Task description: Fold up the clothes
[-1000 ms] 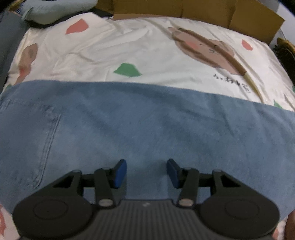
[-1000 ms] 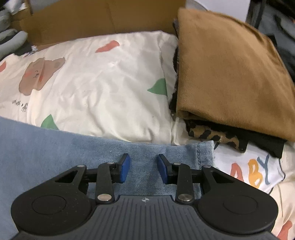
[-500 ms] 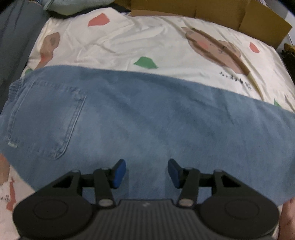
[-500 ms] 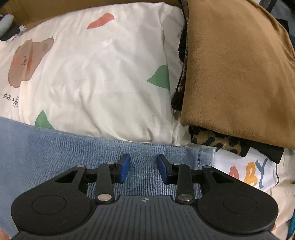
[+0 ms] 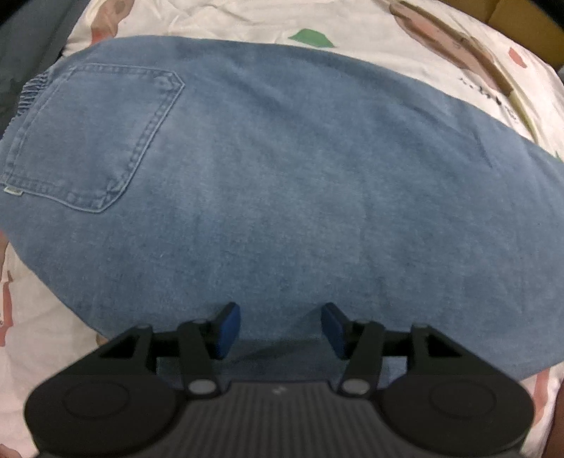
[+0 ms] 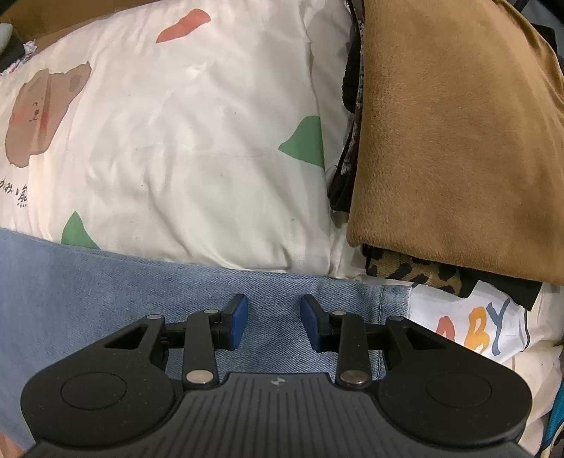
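Denim takes up most of what's seen here: a pair of light blue jeans (image 5: 299, 169) is laid flat across a cream bedsheet (image 6: 183, 141), which is printed with brown bears, green and coral shapes and some small dark lettering. The sheet is a bit rumpled and puffed up just beyond the jeans. A stitched back pocket (image 5: 91, 137) is shown on the left part of the jeans, with a gathered waistband edge just past it. The hem end of a leg (image 6: 394, 317) is seen in the right wrist view, stopped near colourful "ABY" letters printed on the bedding.

Beyond the hem, to the right of the jeans, a folded tan garment (image 6: 458, 141) is stacked on a leopard-print piece (image 6: 416, 271) and something black. Brown cardboard (image 5: 521, 28) is visible along the far edge of the bed, behind the jeans, and a dark grey fabric (image 5: 31, 42) is seen off the waistband side.

The left gripper (image 5: 280, 329) is held over the near edge of the jeans with its blue pads spread apart, nothing pinched. The right gripper (image 6: 273, 322) is held over the leg near the hem, pads likewise parted with only denim showing between them. Whether either is touching the cloth can't be told.
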{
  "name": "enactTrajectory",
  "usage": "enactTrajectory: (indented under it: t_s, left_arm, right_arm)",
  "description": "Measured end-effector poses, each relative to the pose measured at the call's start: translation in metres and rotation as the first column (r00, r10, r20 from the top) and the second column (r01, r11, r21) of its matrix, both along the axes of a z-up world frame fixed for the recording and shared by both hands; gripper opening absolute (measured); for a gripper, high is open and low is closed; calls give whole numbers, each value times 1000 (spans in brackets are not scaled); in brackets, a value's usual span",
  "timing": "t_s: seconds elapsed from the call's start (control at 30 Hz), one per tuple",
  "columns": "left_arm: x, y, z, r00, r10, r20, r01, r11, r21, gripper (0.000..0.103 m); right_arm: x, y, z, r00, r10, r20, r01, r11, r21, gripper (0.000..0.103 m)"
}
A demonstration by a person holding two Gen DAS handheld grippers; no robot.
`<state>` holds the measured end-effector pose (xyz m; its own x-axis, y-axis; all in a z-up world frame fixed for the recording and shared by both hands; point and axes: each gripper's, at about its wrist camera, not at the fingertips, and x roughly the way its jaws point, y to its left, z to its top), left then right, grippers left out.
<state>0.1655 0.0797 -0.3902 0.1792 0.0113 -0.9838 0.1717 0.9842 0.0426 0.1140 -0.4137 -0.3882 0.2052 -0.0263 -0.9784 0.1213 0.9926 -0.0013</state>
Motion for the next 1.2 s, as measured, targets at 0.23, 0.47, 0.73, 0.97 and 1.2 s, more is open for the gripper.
enactTrajectory:
  t_s: [0.23,0.47,0.73,0.97,1.2]
  left_arm:
    - [-6,6,3,1000,8,-26,-8,1000,22,56]
    - [-13,15,13,1000,-19,-23,20,999,35,47]
    - [-10,52,40,996,47,70,-46,999,-14,41]
    - [-7,83,56,980,140,141,-137,990,-32,41]
    - [-8,121,57,943,295,153,-277,952,-128,40]
  right_arm:
    - [-5,0,0,1000,4,1,-4,1000,8,40]
    - [-5,0,0,1000,8,-14,-8,1000,17,40]
    - [-6,2,0,999,23,-26,-22,1000,22,40]
    - [-9,5,0,999,34,-32,-33,999,17,40]
    - [-15,7,1,999,33,-31,-33,999,23,40]
